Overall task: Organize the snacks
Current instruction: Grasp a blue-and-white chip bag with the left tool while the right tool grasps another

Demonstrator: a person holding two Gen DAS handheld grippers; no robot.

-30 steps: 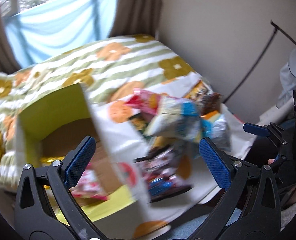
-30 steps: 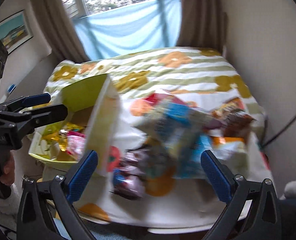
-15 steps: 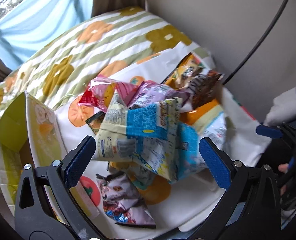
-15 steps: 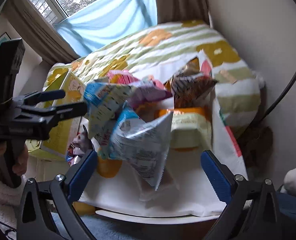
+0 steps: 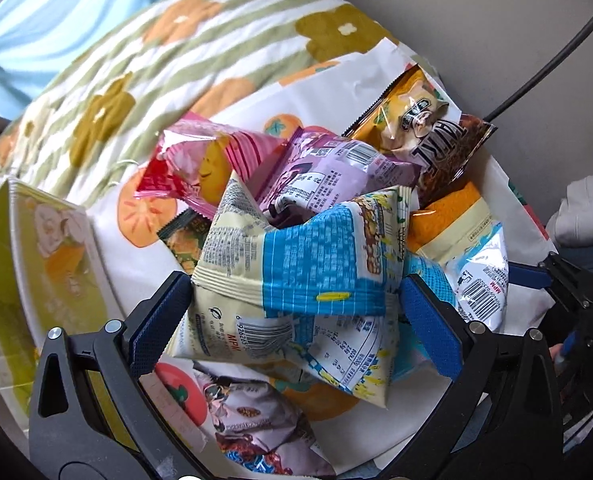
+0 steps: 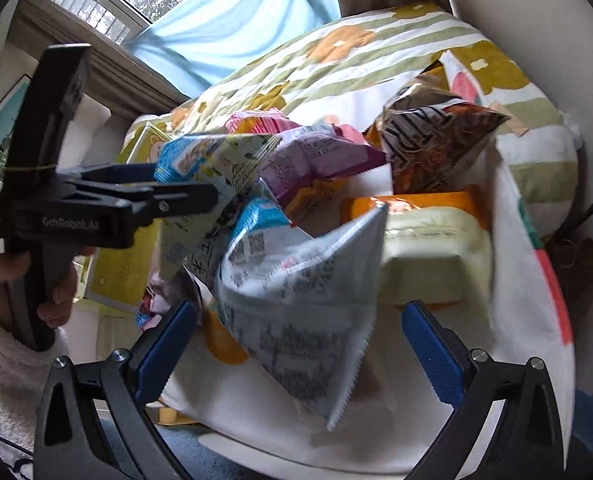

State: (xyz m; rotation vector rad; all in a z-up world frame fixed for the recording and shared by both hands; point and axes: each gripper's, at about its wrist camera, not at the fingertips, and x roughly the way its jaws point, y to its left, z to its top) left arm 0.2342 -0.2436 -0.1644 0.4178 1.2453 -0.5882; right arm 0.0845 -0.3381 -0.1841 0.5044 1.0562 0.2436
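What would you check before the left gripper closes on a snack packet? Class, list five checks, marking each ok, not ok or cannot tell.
1. Left gripper jaws open: ok.
2. Blue-and-cream crinkly plastic snack packet sits between those jaws: ok.
3. Only one packet in the gap: cannot tell; packets overlap there.
4. Yellow-green cardboard box has room: cannot tell; its inside is out of view.
5. Right gripper apart from the left, jaws open: ok.
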